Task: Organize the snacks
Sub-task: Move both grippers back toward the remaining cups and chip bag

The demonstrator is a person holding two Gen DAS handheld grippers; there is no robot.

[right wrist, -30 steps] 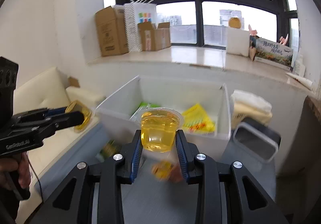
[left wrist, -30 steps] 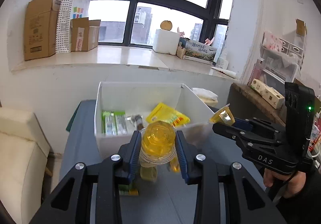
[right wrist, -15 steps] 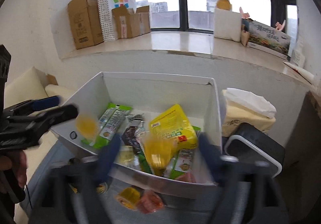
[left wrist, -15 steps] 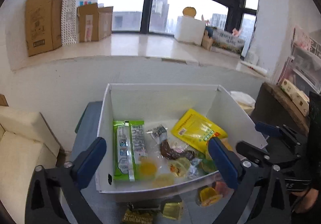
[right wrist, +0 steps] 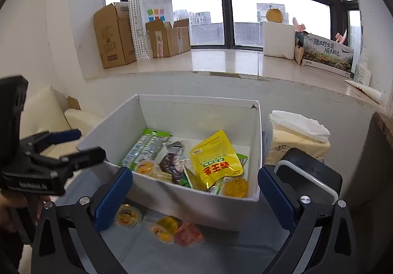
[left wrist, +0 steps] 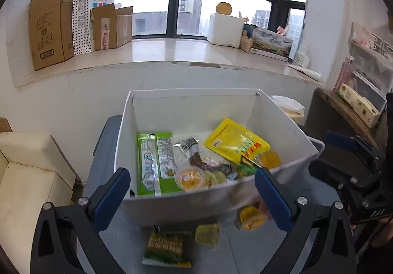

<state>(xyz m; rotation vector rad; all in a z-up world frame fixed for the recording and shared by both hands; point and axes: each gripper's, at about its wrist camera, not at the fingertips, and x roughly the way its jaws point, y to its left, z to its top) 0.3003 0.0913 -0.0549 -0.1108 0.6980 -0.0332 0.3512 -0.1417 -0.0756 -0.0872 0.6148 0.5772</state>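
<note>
Both grippers, left (left wrist: 194,196) and right (right wrist: 195,191), have just opened wide and grip nothing. Box (left wrist: 289,124) mid-frame holds pouches and jelly cups (right wrist: 235,187). Loose cups (right wrist: 165,227) lie bottom-centre against its near wall. Risk: reaching down nudges the box or scatters them.

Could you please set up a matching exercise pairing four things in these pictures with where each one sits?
Things:
1. yellow pouch
2. green packet
3. tissue pack
4. red jelly cup

Places:
A. on the table in front of the white box
B. inside the box, along its left wall
C. outside the box, beside its right wall
D. inside the box, towards its right side

Pairs: 1-D, 2-B, 3-C, 4-A
</note>
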